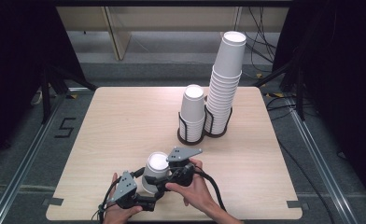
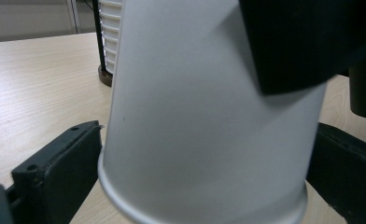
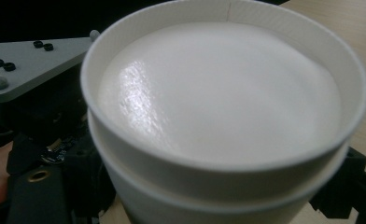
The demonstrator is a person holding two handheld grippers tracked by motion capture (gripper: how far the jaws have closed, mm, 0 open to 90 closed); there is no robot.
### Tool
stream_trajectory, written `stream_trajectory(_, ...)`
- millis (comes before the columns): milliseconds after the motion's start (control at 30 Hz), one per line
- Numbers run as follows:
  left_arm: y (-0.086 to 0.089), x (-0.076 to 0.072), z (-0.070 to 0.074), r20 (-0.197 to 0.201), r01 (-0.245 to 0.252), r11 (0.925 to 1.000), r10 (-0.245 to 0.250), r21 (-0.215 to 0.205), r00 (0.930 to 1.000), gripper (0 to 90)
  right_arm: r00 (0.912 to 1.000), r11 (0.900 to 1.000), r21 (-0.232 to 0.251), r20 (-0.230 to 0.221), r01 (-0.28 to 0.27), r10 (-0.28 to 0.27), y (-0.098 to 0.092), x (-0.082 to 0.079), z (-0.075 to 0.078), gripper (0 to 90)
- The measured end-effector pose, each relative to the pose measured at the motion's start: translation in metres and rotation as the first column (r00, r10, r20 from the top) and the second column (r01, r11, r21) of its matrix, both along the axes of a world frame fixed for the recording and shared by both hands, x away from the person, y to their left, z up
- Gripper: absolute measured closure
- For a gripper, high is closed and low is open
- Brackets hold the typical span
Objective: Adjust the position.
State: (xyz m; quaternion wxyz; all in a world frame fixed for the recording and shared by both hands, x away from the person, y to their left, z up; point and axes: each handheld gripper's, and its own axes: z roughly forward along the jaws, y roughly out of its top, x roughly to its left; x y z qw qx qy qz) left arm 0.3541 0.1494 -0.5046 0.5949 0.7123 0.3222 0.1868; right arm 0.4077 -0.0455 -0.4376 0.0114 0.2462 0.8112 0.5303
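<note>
A white paper cup [image 1: 154, 171] is held bottom-up and tilted just above the table's front edge, between both grippers. My left gripper [image 1: 148, 189] is shut on its lower part near the rolled rim; its jaws press either side of the cup's wall [image 2: 204, 116]. My right gripper [image 1: 166, 171] is shut on the upper part. In the right gripper view the cup's recessed base [image 3: 218, 93] faces the camera. The edge of a second, nested cup [image 3: 204, 203] shows just beneath it. The left gripper's grey plate [image 3: 31, 65] lies behind.
Two black wire holders stand at the table's back right. One holds a short stack of upturned cups [image 1: 193, 114], the other a tall leaning stack [image 1: 224, 84]. The light wood table [image 1: 116, 121] lies to the left of them. Cables trail toward the person's hands.
</note>
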Motion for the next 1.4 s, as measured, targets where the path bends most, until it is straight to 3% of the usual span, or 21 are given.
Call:
stream_trajectory(100, 0.001, -0.001, 0.001, -0.006, -0.007, 0.9998, 0.007, 0.020, 1.0000, 0.8, 0.9999, 1.000, 0.007, -0.001, -0.014, 0.015, 0.002, -0.001, -0.001, 19.0)
stream_trajectory(200, -0.001, 0.000, 0.000, 0.004, 0.004, 1.0000, -0.004, 0.005, 1.0000, 1.1, 0.9999, 1.000, 0.016, -0.002, -0.012, 0.012, 0.004, -0.002, -0.002, 18.9)
stream_trajectory(233, -0.002, -0.002, 0.000, 0.003, -0.001, 0.9995, 0.001, 0.031, 1.0000, 0.8, 0.9999, 1.000, 0.014, -0.005, -0.016, 0.016, 0.004, -0.002, -0.002, 18.9)
stream_trajectory(300, -0.003, -0.002, 0.000, 0.002, -0.004, 0.9993, 0.004, 0.038, 1.0000, 0.7, 0.9998, 1.000, 0.017, -0.007, -0.019, 0.019, 0.004, -0.002, -0.002, 18.6)
stream_trajectory(400, -0.002, -0.003, 0.001, 0.007, -0.011, 0.9986, 0.011, 0.052, 0.9999, 3.9, 0.9996, 1.000, 0.018, -0.020, -0.018, 0.019, 0.003, -0.002, -0.003, 17.1)
stream_trajectory(467, -0.002, -0.002, 0.001, 0.014, -0.006, 0.9992, 0.006, 0.039, 0.9999, 6.0, 0.9993, 1.000, 0.016, -0.031, -0.022, 0.023, 0.004, -0.002, -0.003, 16.3)
stream_trajectory(533, -0.001, -0.003, 0.003, 0.016, -0.007, 0.9980, 0.006, 0.064, 0.9999, 8.9, 0.9996, 1.000, 0.010, -0.014, -0.025, 0.025, 0.003, -0.001, -0.002, 15.2)
stream_trajectory(633, -0.001, -0.003, 0.004, 0.030, 0.003, 0.9975, -0.005, 0.070, 0.9995, 10.1, 0.9992, 0.999, 0.015, -0.025, -0.031, 0.031, 0.001, 0.000, 0.000, 15.2)
stream_trajectory(833, -0.003, -0.005, 0.007, 0.041, 0.018, 0.9905, -0.024, 0.136, 0.9989, 12.3, 0.9990, 0.998, 0.037, -0.007, -0.043, 0.044, -0.010, 0.003, 0.017, 15.8)
stream_trajectory(1000, -0.003, -0.007, 0.009, 0.034, 0.025, 0.9800, -0.032, 0.198, 0.9989, 12.9, 0.9994, 0.999, 0.034, -0.001, -0.036, 0.036, -0.021, 0.004, 0.027, 16.2)
stream_trajectory(1133, -0.003, -0.006, 0.009, 0.041, 0.034, 0.9772, -0.043, 0.209, 0.9982, 13.0, 0.9984, 0.998, 0.043, -0.020, -0.052, 0.053, -0.027, 0.005, 0.028, 16.6)
stream_trajectory(1167, -0.003, -0.006, 0.009, 0.040, 0.036, 0.9768, -0.045, 0.211, 0.9982, 13.0, 0.9987, 0.999, 0.015, -0.009, -0.050, 0.050, -0.029, 0.005, 0.028, 17.1)
stream_trajectory(1233, -0.003, -0.005, 0.009, 0.033, 0.036, 0.9787, -0.044, 0.202, 0.9985, 13.0, 0.9983, 0.998, 0.012, -0.014, -0.055, 0.056, -0.029, 0.005, 0.027, 18.5)
stream_trajectory(1267, -0.003, -0.005, 0.009, 0.027, 0.040, 0.9793, -0.047, 0.198, 0.9985, 12.9, 0.9972, 0.998, 0.024, -0.035, -0.065, 0.066, -0.028, 0.004, 0.026, 23.2)
stream_trajectory(1400, -0.002, -0.005, 0.008, 0.022, 0.044, 0.9806, -0.049, 0.191, 0.9986, 11.1, 0.9938, 0.995, 0.035, -0.063, -0.090, 0.092, -0.027, 0.005, 0.025, 24.7)
